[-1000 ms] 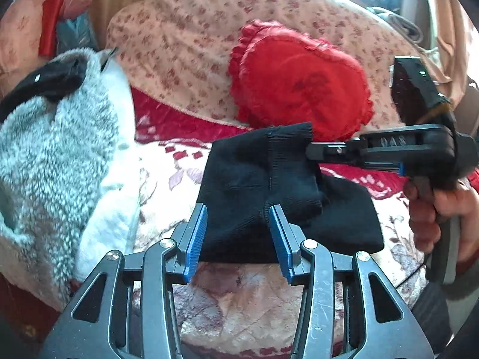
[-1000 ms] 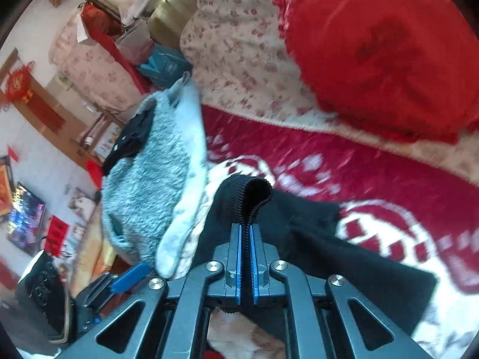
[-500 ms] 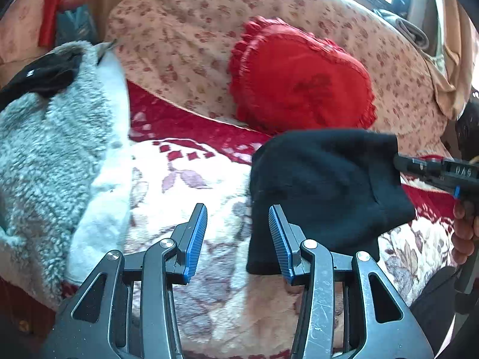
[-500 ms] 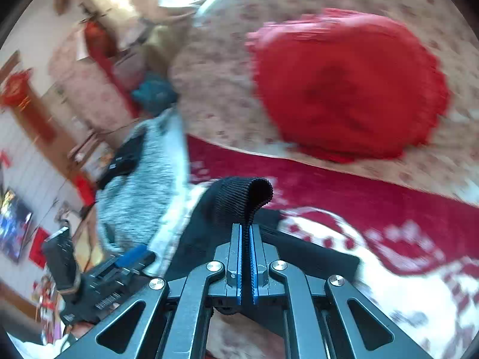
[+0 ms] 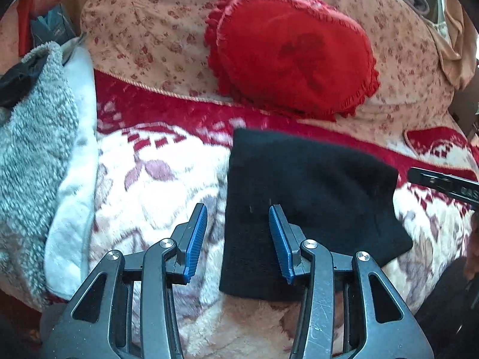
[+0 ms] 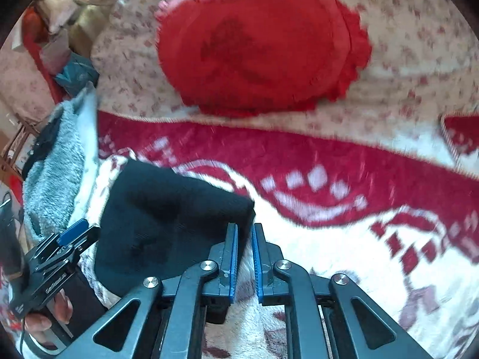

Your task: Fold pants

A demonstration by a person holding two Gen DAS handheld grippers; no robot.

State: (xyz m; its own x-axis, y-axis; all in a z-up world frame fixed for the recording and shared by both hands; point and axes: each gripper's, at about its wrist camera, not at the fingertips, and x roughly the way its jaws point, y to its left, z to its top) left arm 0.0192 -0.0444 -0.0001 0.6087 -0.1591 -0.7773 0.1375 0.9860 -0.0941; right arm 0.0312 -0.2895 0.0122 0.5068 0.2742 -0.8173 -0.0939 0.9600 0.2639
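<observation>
The black pants lie folded in a flat rectangle on the red and white blanket. My left gripper hovers open over the pants' left edge, its pads clear of the cloth. The right gripper's tip shows at the right edge, beside the pants. In the right wrist view the pants lie to the left, and my right gripper sits at their near right corner. Its jaws are opening, a narrow gap with pale blanket showing between the pads. The left gripper is at the lower left, held by a hand.
A red heart-shaped cushion leans on a floral pillow behind the pants. A grey fleece garment with a white lining is piled at the left. The blanket's front edge runs just below the grippers.
The right gripper swung the raised pants fold over to the right and laid it flat, then parted its jaws off the cloth. The pants now sit right of the left gripper.
</observation>
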